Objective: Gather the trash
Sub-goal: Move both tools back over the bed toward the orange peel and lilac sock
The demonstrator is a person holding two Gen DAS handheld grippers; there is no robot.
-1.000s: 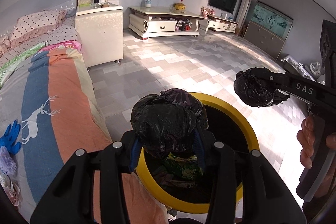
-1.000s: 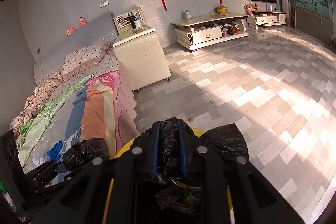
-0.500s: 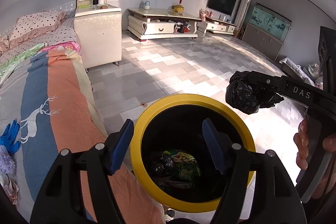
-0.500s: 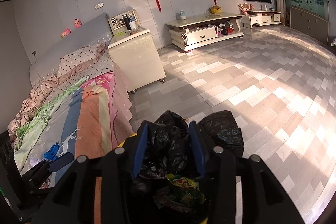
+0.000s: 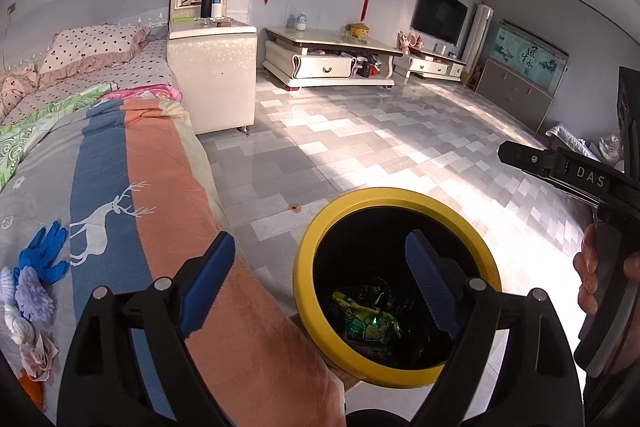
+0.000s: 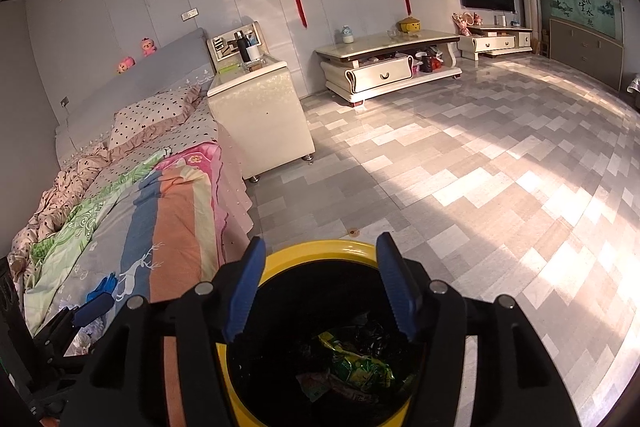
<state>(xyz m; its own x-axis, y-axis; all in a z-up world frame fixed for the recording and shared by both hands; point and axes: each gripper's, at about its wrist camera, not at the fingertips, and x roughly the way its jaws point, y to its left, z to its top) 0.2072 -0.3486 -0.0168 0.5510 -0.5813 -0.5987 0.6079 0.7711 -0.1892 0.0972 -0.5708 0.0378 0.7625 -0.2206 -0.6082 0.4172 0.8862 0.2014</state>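
The yellow-rimmed bin (image 5: 394, 379) stands on the tiled floor (image 5: 360, 131) right beside the bed (image 5: 160, 187). Inside it lie black bags and a green snack wrapper (image 5: 370, 323), all down at the bottom. The left hand-held gripper (image 5: 320, 287) hangs over the gap between bed and bin; its jaws have just been opening and stand wide apart with nothing between them. The right hand-held gripper (image 6: 320, 287) is above the bin's mouth; its jaws have also just been opening and are empty. On the bed cover lie a blue glove (image 5: 42, 253) and some crumpled tissue (image 5: 38, 351).
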